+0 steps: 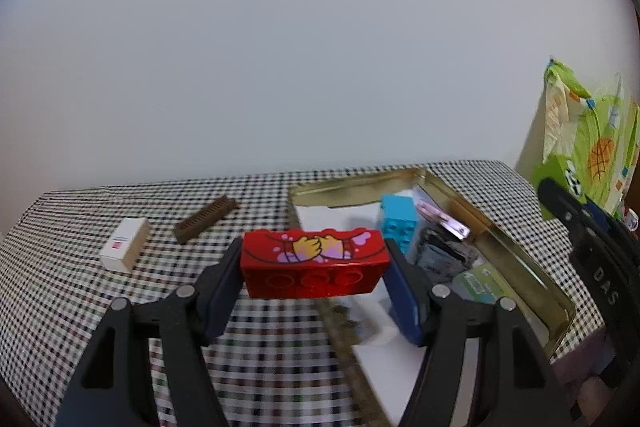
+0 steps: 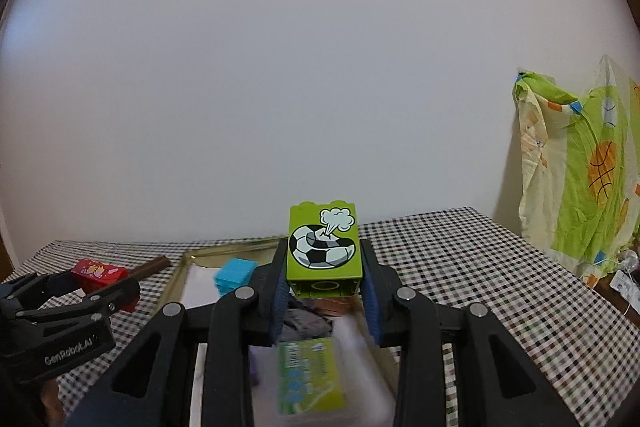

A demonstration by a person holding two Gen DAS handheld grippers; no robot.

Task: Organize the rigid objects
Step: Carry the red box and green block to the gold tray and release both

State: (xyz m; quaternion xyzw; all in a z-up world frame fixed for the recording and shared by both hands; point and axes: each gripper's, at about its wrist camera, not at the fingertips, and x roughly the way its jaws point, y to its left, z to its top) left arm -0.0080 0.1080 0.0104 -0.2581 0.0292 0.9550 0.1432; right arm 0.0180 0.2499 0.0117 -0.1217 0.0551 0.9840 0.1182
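My left gripper (image 1: 314,269) is shut on a red printed toy brick (image 1: 315,263), held above the checkered tablecloth just left of a gold tin tray (image 1: 520,259). My right gripper (image 2: 325,277) is shut on a green brick with a football print (image 2: 323,247), held above the same tray (image 2: 180,273). The tray holds a blue brick (image 1: 398,223), a pink clip (image 1: 444,221), dark items and a green packet (image 2: 310,379). The left gripper with the red brick (image 2: 98,273) also shows at the left of the right wrist view.
A white box (image 1: 125,245) and a brown comb-like bar (image 1: 204,219) lie on the checkered tablecloth (image 1: 60,287) left of the tray. A green patterned cloth (image 2: 580,171) hangs at the right by the wall. The right gripper's body (image 1: 592,259) is at the right edge.
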